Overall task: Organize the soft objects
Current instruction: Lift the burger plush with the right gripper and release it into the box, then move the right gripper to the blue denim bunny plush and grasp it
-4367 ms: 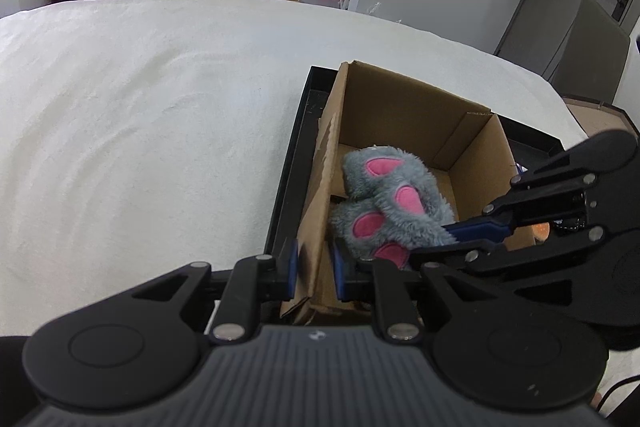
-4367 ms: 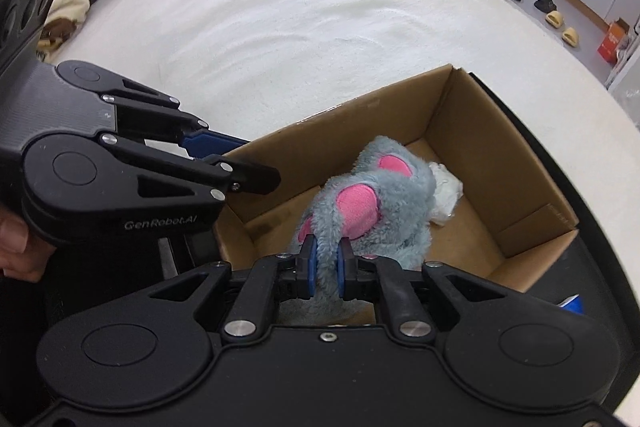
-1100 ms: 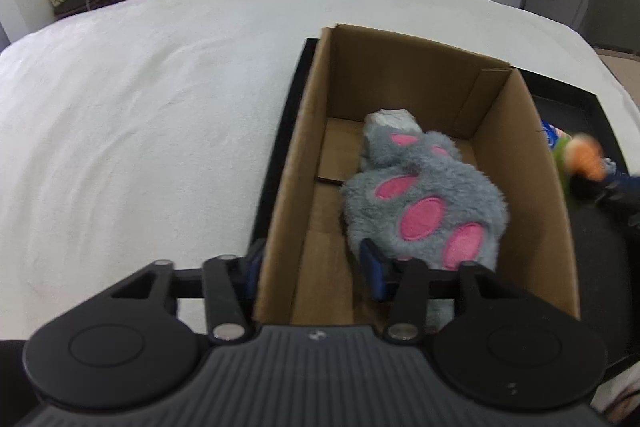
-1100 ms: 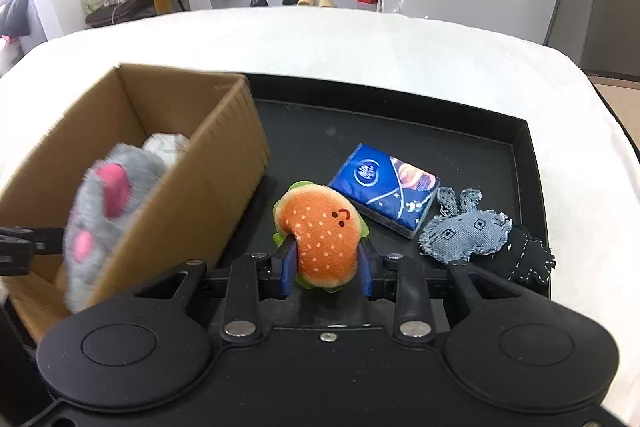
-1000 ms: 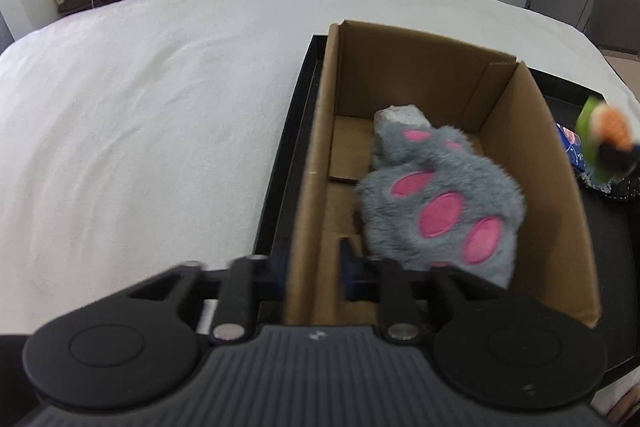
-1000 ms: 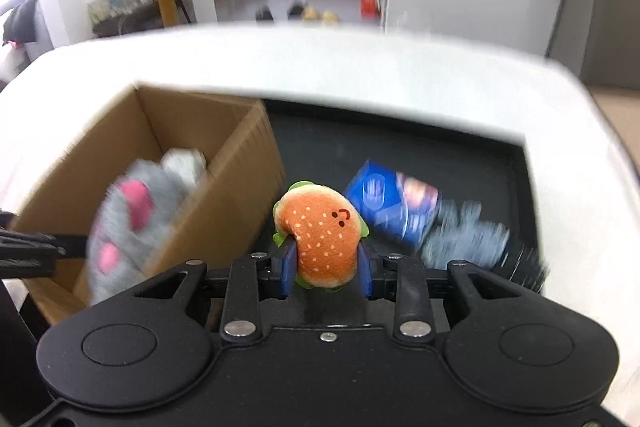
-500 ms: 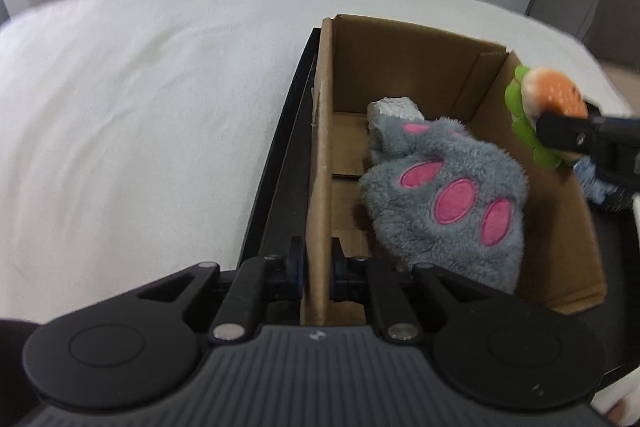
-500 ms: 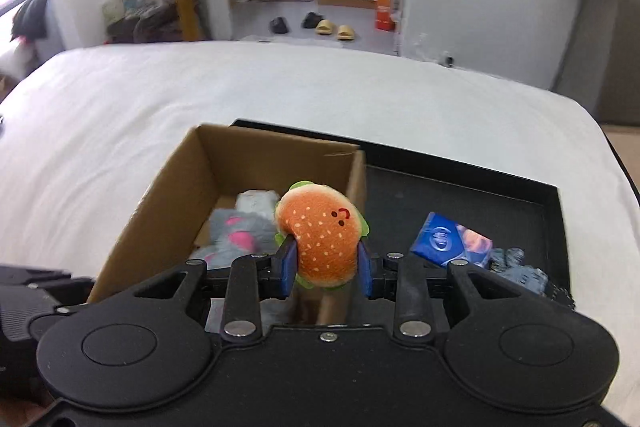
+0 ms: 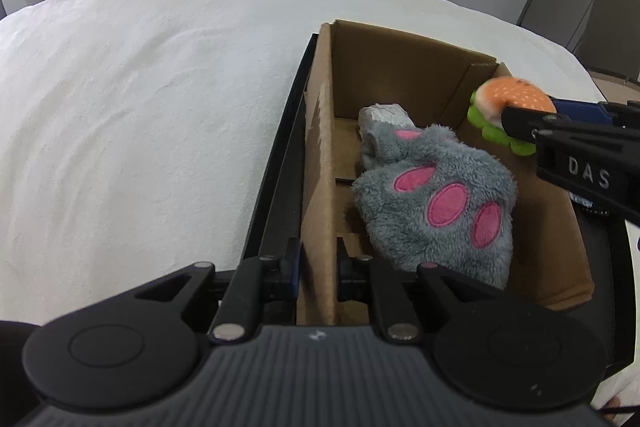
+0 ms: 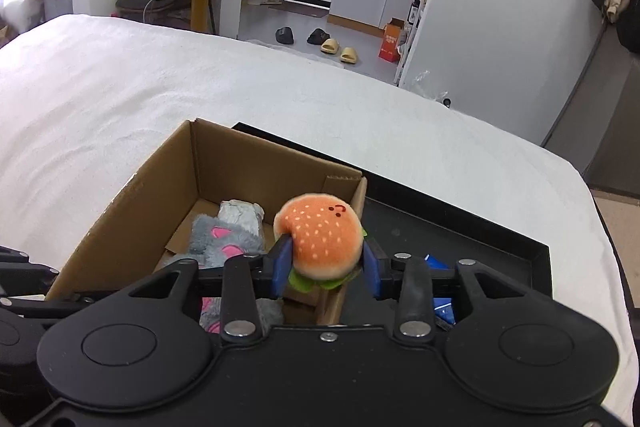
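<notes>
**A:** Orange plush burger [image 10: 320, 241] is clamped in the right gripper [image 10: 325, 269], sitting over the right wall of the cardboard box [image 9: 320, 155], not dropped in yet.

**B:** Looks light and squishy, so pinching the bun sides like that should hold fine. Left gripper [image 9: 317, 265]?

**A:** Clenched on the box's left wall, steadying it. Grey paw plush [image 9: 436, 203] is already inside, with the black tray [image 10: 480, 227] underneath.
</notes>
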A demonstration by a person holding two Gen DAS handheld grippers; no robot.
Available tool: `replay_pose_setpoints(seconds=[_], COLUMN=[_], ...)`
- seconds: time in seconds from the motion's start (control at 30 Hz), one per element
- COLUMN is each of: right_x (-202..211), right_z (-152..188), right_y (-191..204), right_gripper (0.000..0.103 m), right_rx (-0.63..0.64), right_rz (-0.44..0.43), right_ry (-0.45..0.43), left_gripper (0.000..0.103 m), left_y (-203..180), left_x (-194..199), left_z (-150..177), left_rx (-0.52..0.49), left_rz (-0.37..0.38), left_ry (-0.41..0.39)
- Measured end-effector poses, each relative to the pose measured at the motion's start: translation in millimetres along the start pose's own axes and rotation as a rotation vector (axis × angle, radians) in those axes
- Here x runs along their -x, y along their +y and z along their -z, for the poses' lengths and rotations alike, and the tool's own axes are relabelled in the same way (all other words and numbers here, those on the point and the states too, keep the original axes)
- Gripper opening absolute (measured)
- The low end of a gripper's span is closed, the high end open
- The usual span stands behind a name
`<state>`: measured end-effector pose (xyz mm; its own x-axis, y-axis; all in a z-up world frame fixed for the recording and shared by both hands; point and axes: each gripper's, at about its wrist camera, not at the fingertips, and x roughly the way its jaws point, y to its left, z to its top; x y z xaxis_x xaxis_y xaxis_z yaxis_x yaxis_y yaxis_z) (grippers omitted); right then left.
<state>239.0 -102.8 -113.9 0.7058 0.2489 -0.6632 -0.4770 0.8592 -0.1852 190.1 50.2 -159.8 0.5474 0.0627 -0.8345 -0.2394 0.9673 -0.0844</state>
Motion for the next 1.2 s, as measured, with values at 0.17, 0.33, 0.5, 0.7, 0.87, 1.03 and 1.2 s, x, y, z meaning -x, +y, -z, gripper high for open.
replay_pose_setpoints(seconds=[0.17, 0.33, 0.5, 0.7, 0.87, 1.03, 1.2], right_x=[-1, 3, 5, 9, 14, 17, 12], right_z=[-8, -10, -10, -5, -1, 7, 22], right_y=[-1, 0, -3, -7, -19, -36, -57], right_gripper=[0.038, 0.04, 0.04, 0.04, 0.042, 0.048, 0.05], right_rx=[0.011, 0.019, 0.016, -0.002, -0.033, -0.076, -0.141], right_rz=[-0.034, -0.033, -0.023, -0.021, -0.008, 0.014, 0.047], right_ry=[0.004, 0.009, 0.017, 0.031, 0.028, 0.03, 0.039], left_gripper=[0.014, 0.013, 0.013, 0.014, 0.019, 0.044, 0.051], left_y=[3, 7, 8, 4, 1, -6, -11], left_x=[-1, 0, -1, 0, 3, 10, 17], left_z=[1, 2, 0, -2, -5, -9, -17], left_rx=[0.011, 0.021, 0.032, 0.006, -0.002, -0.023, -0.008], left_rz=[0.011, 0.017, 0.014, 0.002, -0.002, -0.019, -0.041], left_ry=[-0.006, -0.014, -0.021, -0.003, 0.014, -0.01, -0.036])
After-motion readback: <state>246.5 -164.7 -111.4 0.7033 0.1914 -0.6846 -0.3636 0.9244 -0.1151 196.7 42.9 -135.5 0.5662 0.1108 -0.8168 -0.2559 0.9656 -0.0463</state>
